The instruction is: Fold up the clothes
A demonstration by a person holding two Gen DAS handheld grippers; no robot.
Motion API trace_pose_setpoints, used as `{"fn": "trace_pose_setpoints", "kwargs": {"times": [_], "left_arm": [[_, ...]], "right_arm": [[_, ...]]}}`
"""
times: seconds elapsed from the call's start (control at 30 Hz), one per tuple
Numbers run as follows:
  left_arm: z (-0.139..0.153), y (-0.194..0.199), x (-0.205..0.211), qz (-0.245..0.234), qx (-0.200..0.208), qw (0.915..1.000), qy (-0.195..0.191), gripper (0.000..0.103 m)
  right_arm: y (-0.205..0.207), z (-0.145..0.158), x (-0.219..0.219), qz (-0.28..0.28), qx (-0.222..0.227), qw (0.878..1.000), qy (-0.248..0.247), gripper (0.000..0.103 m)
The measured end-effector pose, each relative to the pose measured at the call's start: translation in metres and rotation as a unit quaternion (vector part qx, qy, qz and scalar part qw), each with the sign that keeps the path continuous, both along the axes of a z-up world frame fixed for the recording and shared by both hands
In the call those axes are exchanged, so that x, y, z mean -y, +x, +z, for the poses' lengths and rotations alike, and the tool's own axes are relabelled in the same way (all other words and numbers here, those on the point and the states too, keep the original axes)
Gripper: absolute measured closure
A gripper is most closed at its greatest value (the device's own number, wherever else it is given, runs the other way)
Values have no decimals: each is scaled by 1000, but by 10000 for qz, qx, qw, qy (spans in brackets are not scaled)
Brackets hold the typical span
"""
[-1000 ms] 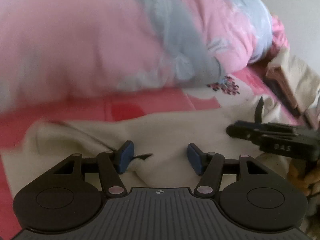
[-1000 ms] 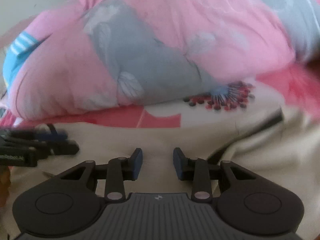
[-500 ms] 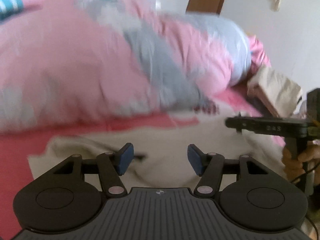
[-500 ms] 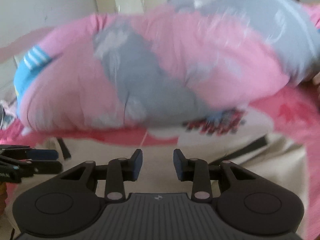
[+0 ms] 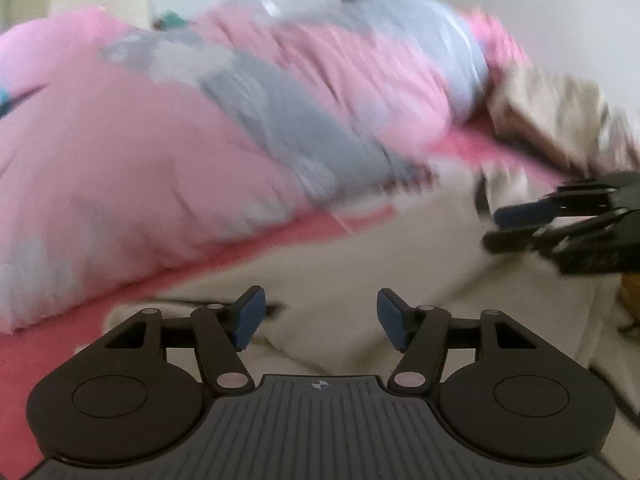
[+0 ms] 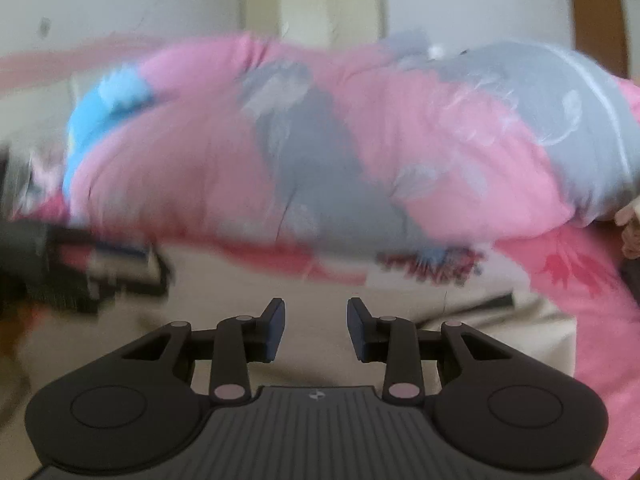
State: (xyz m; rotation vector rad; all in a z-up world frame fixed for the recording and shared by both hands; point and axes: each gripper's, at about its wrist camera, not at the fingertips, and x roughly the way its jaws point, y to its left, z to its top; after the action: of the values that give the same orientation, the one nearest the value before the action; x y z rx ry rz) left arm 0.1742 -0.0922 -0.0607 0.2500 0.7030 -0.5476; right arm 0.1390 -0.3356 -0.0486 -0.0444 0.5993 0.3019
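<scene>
You can read no text, label, brand or number in either view. The one sign you get is a small round crosshair mark on the ribbed grey body of the left gripper (image 5: 319,318), and its like on the right gripper (image 6: 316,330). Blur smears all else.

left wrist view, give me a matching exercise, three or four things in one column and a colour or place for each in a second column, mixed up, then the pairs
Things:
1. garment
2. quilt
3. left gripper
4. right gripper

Descriptions:
A. pink with grey patches, bulky, behind the garment
B. at the right edge, over the garment
C. cream, spread on the red bed sheet
D. bottom centre, blue pads apart, nothing between them

Pairs: 1-C, 2-A, 3-D, 4-B
</scene>
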Motion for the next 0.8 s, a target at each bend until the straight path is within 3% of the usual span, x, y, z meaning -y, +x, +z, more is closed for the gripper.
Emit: {"fn": "trace_pose_setpoints", "kwargs": {"times": [0.03,0.07,0.13,0.23,0.37,0.5,0.63,0.7,0.8], "left_arm": [[-10,1,8,-87,-189,9996,194,40],[-12,-2,13,-112,-87,9993,347,39],[-6,-14,18,-113,259,9980,558,39],[14,-33,13,-148,382,9987,318,39],[34,-64,9,-173,501,9985,164,39],[41,-91,10,-252,269,9992,-125,39],[25,-114,14,-154,-136,9996,-168,39],[7,-117,17,-36,-368,9992,-116,38],[-3,-128,23,253,-173,9993,193,38]], "right_arm": [[3,-12,-4,7,-261,9995,-194,67],[3,-28,-6,2,-344,9989,-304,67],[-5,-22,-4,-53,-169,9996,-203,67],[-22,1,1,-106,-56,9998,146,67],[-61,22,15,-105,210,9997,76,67],[-108,31,42,-100,305,9988,368,67],[-158,29,61,24,311,9978,580,65],[-174,17,64,-8,168,9984,536,63],[-180,-14,65,-344,-546,9970,431,60]]}}
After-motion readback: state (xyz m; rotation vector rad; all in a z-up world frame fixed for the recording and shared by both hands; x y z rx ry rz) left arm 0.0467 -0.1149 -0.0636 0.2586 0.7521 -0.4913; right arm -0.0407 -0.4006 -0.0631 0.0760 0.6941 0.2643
